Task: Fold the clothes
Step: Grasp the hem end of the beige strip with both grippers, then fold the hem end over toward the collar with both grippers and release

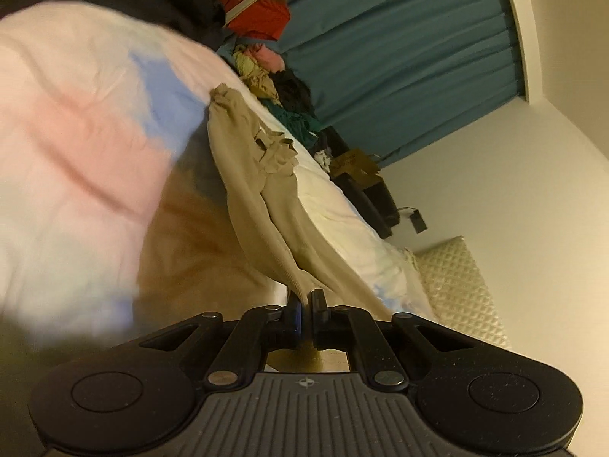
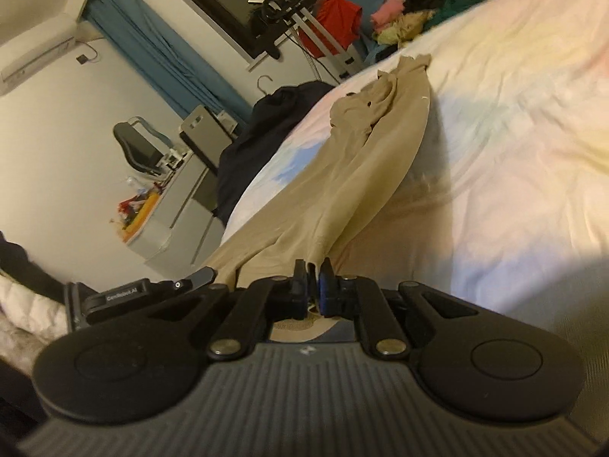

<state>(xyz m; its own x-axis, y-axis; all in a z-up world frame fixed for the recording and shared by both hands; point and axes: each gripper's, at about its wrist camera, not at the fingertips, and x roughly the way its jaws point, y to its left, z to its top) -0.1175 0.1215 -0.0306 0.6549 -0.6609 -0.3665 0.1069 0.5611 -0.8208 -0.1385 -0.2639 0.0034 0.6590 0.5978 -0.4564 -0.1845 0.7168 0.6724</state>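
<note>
Both grippers up close: left gripper (image 1: 305, 299) has its jaws clamped on a ribbed cuff, right gripper (image 2: 313, 272) has its jaws pinched on a hem of the same beige trousers (image 2: 342, 175). Cloth runs taut from each grip away across the pastel bedsheet (image 2: 514, 133), waistband bunched at the far end, the two legs lying side by side. Looks like the stretch-and-straighten step, folding proper not yet begun. Next move, I'd say: carry both hems together toward the waistband, keeping them level. Beyond, a clothes pile (image 1: 281, 87) waits by the teal curtain (image 1: 399, 57).
</note>
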